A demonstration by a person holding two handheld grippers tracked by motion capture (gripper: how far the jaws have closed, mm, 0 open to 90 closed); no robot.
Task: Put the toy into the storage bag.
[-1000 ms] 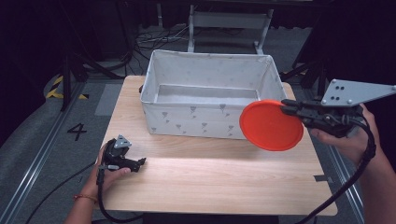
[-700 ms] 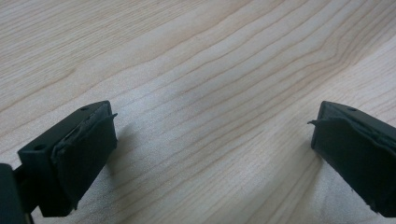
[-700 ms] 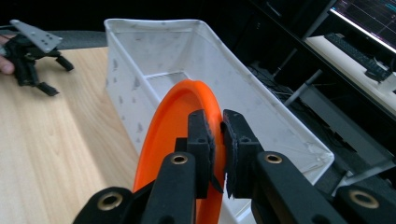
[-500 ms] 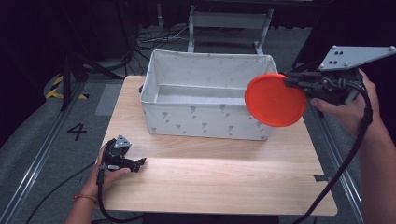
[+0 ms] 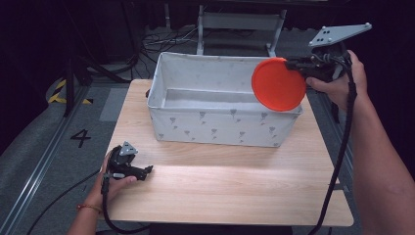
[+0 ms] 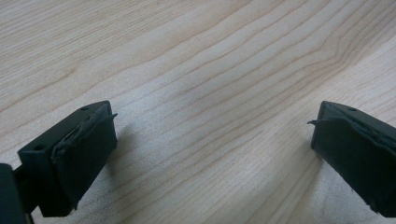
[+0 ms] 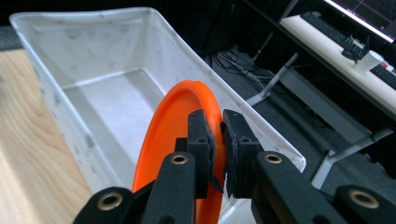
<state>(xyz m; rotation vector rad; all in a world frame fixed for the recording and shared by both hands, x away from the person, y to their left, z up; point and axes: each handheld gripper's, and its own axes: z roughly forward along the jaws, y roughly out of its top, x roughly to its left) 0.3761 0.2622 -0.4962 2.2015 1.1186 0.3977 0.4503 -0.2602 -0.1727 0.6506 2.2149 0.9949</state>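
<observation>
- Right gripper (image 5: 299,63): jaws clamped on the rim of an orange plate (image 5: 278,84), held on edge above the right end of the white fabric bin (image 5: 215,128).
- Left gripper (image 5: 147,170): jaws spread, empty, resting on the wooden table (image 5: 235,186).

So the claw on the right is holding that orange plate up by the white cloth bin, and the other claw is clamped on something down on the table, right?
Not quite. The left claw is open and holds nothing; the left gripper view shows its jaws wide apart over the bare wooden table. The rest is right: the right claw grips the orange plate at the white cloth bin.
</observation>
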